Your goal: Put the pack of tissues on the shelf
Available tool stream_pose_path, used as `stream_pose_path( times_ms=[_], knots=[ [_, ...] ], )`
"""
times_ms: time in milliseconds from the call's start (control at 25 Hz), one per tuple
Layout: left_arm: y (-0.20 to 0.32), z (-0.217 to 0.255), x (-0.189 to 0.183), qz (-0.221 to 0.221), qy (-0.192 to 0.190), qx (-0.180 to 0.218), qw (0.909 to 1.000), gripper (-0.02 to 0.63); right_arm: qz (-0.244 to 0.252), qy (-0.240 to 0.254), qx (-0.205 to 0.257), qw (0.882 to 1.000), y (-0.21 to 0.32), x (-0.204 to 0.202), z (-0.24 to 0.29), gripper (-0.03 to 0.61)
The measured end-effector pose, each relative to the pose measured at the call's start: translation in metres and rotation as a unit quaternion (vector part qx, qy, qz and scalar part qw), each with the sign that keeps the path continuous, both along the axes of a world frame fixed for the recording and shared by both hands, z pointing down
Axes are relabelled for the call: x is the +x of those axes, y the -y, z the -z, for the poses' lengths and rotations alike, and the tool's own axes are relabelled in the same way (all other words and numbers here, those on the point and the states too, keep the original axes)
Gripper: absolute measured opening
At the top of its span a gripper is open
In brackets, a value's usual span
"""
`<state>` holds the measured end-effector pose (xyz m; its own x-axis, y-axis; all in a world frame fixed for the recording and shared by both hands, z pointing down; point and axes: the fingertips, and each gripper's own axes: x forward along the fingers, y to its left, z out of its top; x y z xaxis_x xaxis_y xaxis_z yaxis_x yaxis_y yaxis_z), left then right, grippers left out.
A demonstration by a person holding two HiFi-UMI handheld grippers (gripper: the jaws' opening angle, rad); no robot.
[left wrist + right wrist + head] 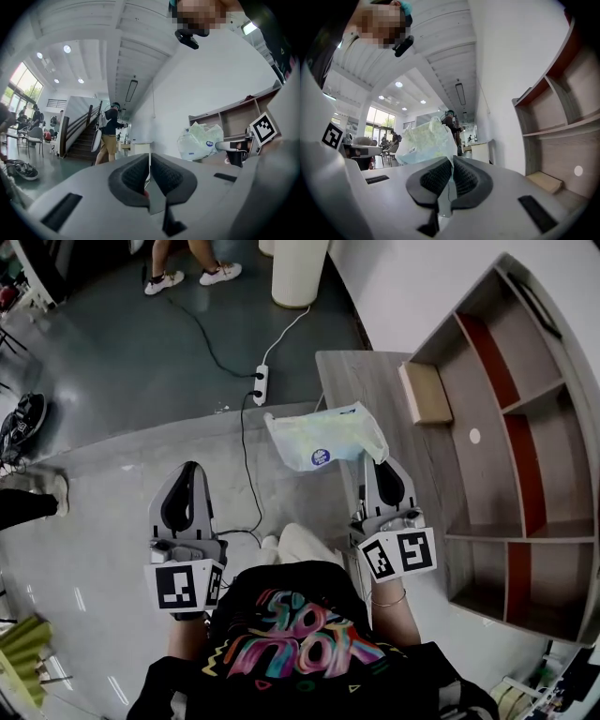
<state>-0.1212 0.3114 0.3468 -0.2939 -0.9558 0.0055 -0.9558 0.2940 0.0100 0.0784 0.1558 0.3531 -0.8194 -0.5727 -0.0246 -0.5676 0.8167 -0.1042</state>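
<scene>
The pack of tissues (326,437) is a pale green and white plastic-wrapped bundle with a blue round label. It hangs in the air over the left edge of the wooden table (352,381). My right gripper (375,461) is shut on the pack's plastic edge. In the right gripper view the pack (424,140) rises just beyond the closed pads (461,176). My left gripper (190,471) is shut and holds nothing, lower left of the pack above the floor. From the left gripper view the pack (199,140) shows to the right. The wooden shelf (525,427) stands at the right.
A flat wooden box (427,393) lies in the shelf's lower compartment. A power strip (261,385) and black cables lie on the grey floor. A white cylinder (298,273) stands at the back. Someone's feet (192,277) are near the top left.
</scene>
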Motion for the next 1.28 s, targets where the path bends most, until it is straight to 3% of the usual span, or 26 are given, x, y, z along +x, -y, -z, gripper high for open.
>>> stream_pose_path(
  times_ms=[320, 760, 920, 1280],
  knots=[
    [0.028, -0.017, -0.012, -0.007, -0.003, 0.004, 1.0000, 0.034, -0.008, -0.002, -0.003, 1.000, 0.027, -0.009, -0.019, 0.018],
    [0.156, -0.017, -0.063, -0.012, -0.004, 0.015, 0.9998, 0.034, 0.005, 0.004, -0.009, 1.000, 0.150, -0.076, -0.022, 0.018],
    [0.225, 0.001, -0.086, -0.033, -0.005, 0.003, 0.9994, 0.034, -0.003, 0.003, -0.009, 1.000, 0.214, -0.105, -0.001, 0.018],
    [0.345, 0.034, -0.112, -0.080, 0.018, 0.012, 0.9965, 0.034, -0.046, 0.012, -0.015, 0.999, 0.298, -0.108, 0.010, 0.018]
  ],
)
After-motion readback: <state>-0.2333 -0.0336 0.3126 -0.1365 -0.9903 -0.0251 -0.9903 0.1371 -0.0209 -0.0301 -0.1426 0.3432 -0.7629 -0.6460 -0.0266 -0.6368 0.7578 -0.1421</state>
